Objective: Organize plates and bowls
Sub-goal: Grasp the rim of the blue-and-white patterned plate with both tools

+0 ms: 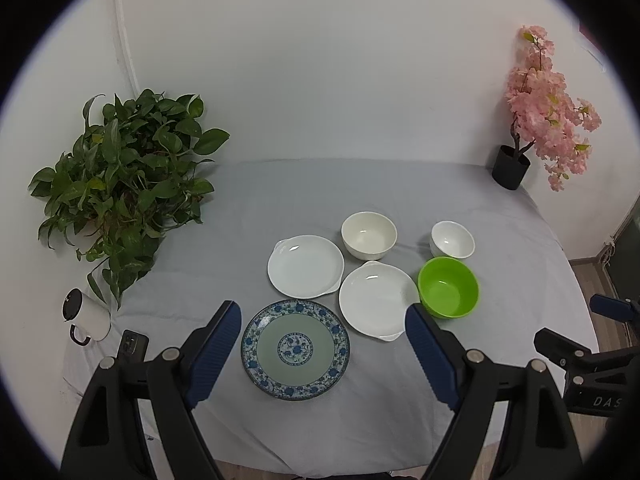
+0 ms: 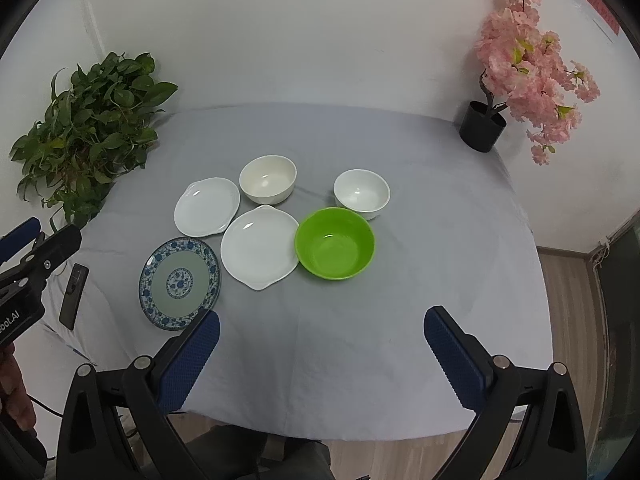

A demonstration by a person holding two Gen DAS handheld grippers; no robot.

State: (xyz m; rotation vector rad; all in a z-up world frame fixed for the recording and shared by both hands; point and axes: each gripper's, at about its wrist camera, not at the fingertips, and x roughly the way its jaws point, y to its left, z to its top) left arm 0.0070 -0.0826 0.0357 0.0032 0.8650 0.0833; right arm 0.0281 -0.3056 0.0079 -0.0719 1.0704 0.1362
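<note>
I have both tools hanging above the near edge of the bench [image 2: 360, 360], tilted down at the dishes, and neither has anything in it. The left tool [image 1: 323, 320] stands wide, its pads framing the blue plate [image 1: 296, 349] from above; the right tool [image 2: 322, 326] is just as wide over bare cloth. I read this as the start: nothing is stacked yet, so I keep the jaws open and back off far enough to see all six pieces at once.

The plates sit to my left: the blue plate nearest, a white plate [image 2: 260, 246] beside it, and another white plate [image 2: 207, 207] further back. The bowls sit to my right: the green bowl [image 2: 335, 243] against the near white plate's rim, though whether they truly touch I can't tell through this lens, the cream bowl [image 2: 268, 179] behind, and the small white bowl [image 2: 362, 194] just beyond the green one. All stand upright and apart enough to take one by the rim.

That split suits me: left tool for plates, right for bowls. A plant [image 1: 120, 184], mug [image 1: 86, 316] and phone [image 1: 134, 346] crowd the left corner, so I would stack toward the middle.
</note>
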